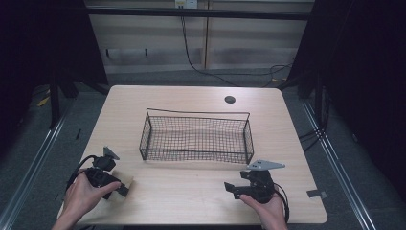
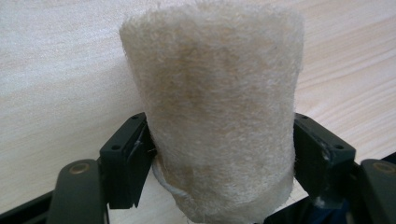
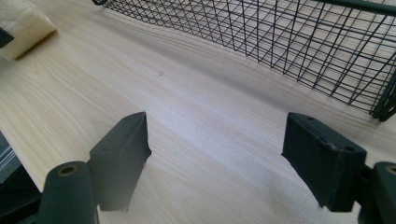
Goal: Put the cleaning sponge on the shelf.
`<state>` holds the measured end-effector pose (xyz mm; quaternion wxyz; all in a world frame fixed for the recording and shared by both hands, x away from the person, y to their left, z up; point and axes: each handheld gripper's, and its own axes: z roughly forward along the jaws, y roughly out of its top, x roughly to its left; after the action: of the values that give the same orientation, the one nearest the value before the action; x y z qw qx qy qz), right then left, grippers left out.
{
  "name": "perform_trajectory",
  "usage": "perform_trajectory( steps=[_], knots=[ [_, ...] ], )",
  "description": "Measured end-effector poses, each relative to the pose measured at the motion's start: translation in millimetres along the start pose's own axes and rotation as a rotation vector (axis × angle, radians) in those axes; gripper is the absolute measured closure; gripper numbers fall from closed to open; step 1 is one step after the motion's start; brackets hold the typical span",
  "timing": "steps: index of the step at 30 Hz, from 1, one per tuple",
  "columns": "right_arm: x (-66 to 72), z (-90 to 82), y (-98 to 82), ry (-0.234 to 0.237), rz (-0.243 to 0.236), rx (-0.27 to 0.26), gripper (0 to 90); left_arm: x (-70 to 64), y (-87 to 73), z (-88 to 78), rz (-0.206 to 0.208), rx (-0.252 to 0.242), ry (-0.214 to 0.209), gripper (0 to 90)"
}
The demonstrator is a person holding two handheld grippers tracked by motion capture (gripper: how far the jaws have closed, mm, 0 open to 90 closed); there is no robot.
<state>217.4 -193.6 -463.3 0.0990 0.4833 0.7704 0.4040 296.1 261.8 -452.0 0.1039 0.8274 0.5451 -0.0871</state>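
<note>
A beige fibrous pad (image 2: 210,70), like a loofah sponge, stands between the jaws of my left gripper (image 2: 219,144), which is shut on its lower part. In the high view this gripper (image 1: 123,188) rests near the table's front left corner, and the pad (image 1: 127,182) shows as a pale patch at its tip. My right gripper (image 1: 231,188) lies at the front right, pointing left. Its jaws are open around bare wood in the right gripper view (image 3: 217,149). The pad (image 3: 21,25) also appears far off at that view's upper left.
A black wire basket (image 1: 196,113) with nothing in it stands at the table's middle, just beyond both grippers; its mesh wall (image 3: 280,37) is close ahead of the right gripper. A dark round grommet (image 1: 230,99) sits behind the basket. The table edge (image 1: 191,223) is close.
</note>
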Motion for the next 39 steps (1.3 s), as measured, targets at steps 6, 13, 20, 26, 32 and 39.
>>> perform_trajectory(
  steps=[6,13,20,26,32,39],
  knots=[
    [-0.2,0.5,-0.1,0.002,0.0,0.003,22.2,-0.7,-0.1,-0.7,0.0,0.007,-0.003,28.4],
    [-0.8,-0.5,0.1,0.0,0.003,-0.002,22.3,0.0,-2.8,-6.3,0.044,-0.007,-0.017,28.5],
    [-0.3,-0.3,0.3,-0.003,0.005,-0.004,22.4,2.8,-5.5,-11.6,0.045,-0.037,-0.045,28.5],
    [-0.8,-0.8,0.4,-0.001,0.007,-0.006,22.5,4.1,-6.3,-18.0,0.05,-0.062,-0.052,28.5],
    [-0.7,-0.4,0.6,0.001,0.008,-0.006,22.4,1.7,-8.9,-24.1,0.067,-0.078,-0.059,28.5],
    [-0.5,0.0,0.8,0.002,0.005,-0.007,22.3,-3.0,-9.2,-34.8,0.079,-0.105,-0.054,28.5]
  ],
)
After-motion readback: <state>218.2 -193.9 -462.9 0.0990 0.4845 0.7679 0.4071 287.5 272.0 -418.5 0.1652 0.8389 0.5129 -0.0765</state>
